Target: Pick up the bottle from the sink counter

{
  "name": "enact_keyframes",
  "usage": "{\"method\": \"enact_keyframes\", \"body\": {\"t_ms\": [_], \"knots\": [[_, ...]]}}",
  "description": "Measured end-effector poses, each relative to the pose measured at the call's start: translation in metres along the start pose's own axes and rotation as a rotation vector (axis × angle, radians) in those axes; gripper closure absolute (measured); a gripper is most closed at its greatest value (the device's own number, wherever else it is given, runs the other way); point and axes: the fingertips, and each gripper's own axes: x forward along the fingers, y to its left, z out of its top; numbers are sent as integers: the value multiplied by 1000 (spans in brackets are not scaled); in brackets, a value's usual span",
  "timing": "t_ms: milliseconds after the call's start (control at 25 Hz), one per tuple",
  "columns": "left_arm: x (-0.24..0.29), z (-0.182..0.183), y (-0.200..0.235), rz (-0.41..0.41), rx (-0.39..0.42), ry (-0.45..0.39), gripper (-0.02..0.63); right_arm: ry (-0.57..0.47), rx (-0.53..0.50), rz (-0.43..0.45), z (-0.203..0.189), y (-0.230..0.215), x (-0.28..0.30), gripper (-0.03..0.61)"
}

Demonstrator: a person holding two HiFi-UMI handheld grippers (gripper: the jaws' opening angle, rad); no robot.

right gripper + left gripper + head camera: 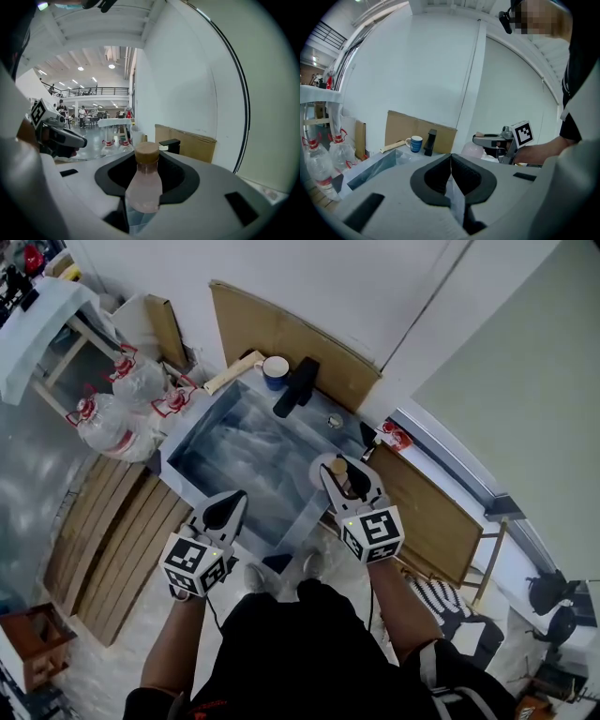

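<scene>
The bottle (143, 187) is pale translucent pink with a tan cap (146, 152). Behind the grey steel sink (244, 451) are a blue-and-white mug (275, 369), a black tap (296, 385) and brown cardboard (272, 329). The light-grey left gripper (228, 501) and right gripper (347, 468) bear black-and-white square markers

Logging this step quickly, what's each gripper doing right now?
Left gripper: shut, jaws together, nothing between them.
Right gripper: shut on the pink bottle with the brown cap.
</scene>
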Motion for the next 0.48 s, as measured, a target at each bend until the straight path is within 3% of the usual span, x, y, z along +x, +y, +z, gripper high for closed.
{"method": "enact_keyframes", "body": {"t_ms": [480], "knots": [[-14, 14, 15, 9, 13, -29, 592, -3, 13, 30, 10, 28, -5, 438]]}}
